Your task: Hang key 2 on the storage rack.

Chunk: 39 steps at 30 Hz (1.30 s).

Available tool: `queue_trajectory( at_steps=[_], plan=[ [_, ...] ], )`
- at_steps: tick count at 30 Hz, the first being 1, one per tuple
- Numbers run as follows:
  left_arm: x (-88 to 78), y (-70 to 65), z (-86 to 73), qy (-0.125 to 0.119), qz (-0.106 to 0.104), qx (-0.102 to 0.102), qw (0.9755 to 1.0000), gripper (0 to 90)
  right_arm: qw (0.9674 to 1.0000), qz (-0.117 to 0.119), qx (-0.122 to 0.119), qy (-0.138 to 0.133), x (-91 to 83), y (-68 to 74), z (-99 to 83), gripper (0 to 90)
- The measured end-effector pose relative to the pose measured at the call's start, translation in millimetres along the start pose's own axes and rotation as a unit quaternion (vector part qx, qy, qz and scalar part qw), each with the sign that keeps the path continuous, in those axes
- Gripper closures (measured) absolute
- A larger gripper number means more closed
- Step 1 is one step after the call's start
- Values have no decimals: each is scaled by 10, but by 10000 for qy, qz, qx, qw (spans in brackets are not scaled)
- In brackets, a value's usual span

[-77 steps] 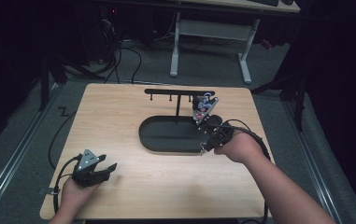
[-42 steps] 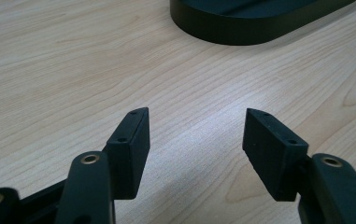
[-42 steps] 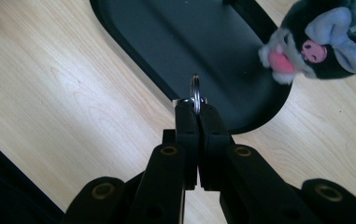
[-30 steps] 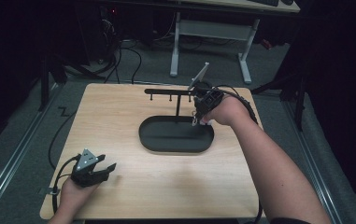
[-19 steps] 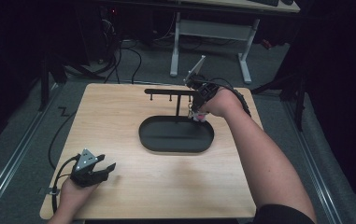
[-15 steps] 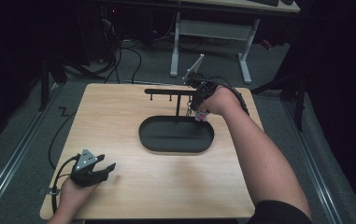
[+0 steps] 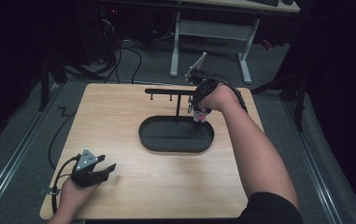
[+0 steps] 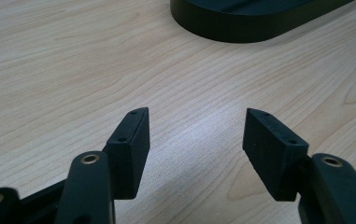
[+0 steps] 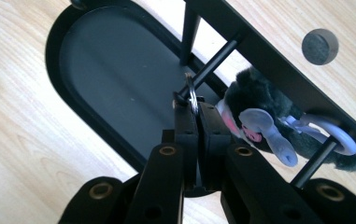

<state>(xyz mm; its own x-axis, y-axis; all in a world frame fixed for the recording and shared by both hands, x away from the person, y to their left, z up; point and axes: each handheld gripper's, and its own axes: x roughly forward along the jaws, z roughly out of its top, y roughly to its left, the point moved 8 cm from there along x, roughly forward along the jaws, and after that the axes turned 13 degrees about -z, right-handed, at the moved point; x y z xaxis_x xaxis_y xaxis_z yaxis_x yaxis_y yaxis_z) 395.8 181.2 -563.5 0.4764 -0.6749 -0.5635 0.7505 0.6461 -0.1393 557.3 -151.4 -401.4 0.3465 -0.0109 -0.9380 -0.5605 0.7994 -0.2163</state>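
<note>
right gripper view: right gripper (image 9: 195,108) pinches a keyring (image 9: 192,95); left gripper (image 8: 194,135) spread; no readable writing.

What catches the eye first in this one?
The right tongs, shut on a metal key ring, hold it at a peg of the black stand's crossbar, with a fuzzy dark charm dangling beside. Below lies the stand's oval black tray. The left tongs rest open near the table's front-left corner.
</note>
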Motion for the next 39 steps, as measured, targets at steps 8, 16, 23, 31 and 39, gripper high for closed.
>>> queue_trajectory(
  at_steps=[8, 16, 23, 31, 39],
  plan=[
    [14, -4, -3, 0, -12, 16, 10000, 419, 9998, -148, 93, 54, 111, -24, -25, 691],
    [16, -5, -7, 72, -23, 57, 10000, 418, 9994, -43, 350, -29, 133, 8, -157, 467],
    [39, -23, -2, 73, -27, 100, 9999, 414, 9985, 34, 481, -272, 157, 80, -379, 384],
    [55, -75, -7, 137, -84, 194, 9997, 405, 9950, 68, 757, -645, 188, 117, -687, 370],
    [97, -110, -21, 209, -171, 237, 9994, 402, 9918, 81, 982, -817, 300, 122, -1060, 360]
  ],
)
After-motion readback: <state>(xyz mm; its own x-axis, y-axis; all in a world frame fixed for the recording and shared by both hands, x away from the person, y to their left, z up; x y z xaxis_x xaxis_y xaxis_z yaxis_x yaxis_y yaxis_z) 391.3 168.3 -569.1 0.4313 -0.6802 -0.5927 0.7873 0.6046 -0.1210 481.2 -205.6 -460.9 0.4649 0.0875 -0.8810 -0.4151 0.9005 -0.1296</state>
